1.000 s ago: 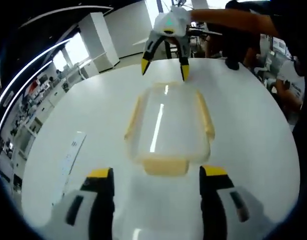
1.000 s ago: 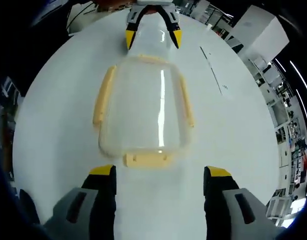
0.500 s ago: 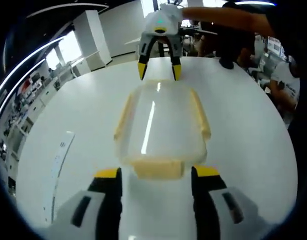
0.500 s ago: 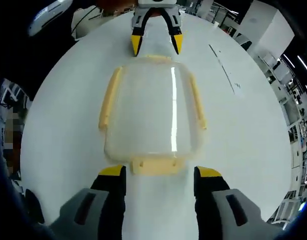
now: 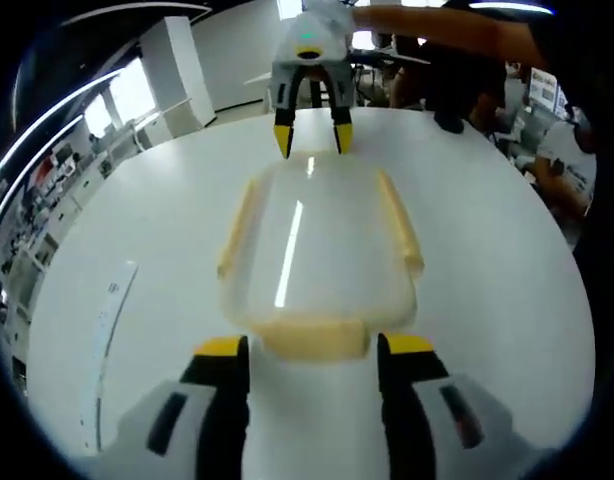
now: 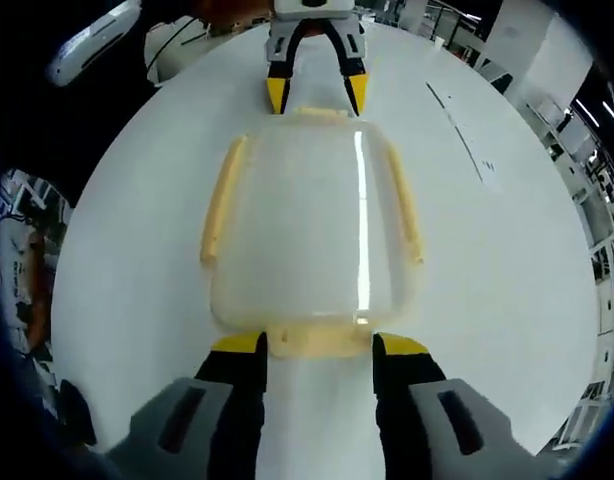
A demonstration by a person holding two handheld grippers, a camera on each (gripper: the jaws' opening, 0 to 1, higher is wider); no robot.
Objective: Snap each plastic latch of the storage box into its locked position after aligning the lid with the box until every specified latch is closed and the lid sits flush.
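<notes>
While tools flank box (image 6: 307, 235) end latches, table (image 6: 507, 260) edges well apart.

Table: round white top (image 5: 487, 260), glossy, reflecting overhead light.
Paper strip: lies flat on the table (image 5: 102, 335), near its edge.
Walls: white, with a white square pillar (image 5: 167, 75) standing behind the table.
Windows: bright daylight panes (image 5: 115, 105) beside the pillar.
Ceiling: dark, crossed by a long curved light strip (image 5: 47, 120).
Room edge: cluttered shelves and desks (image 5: 27, 235), too small to make out.
</notes>
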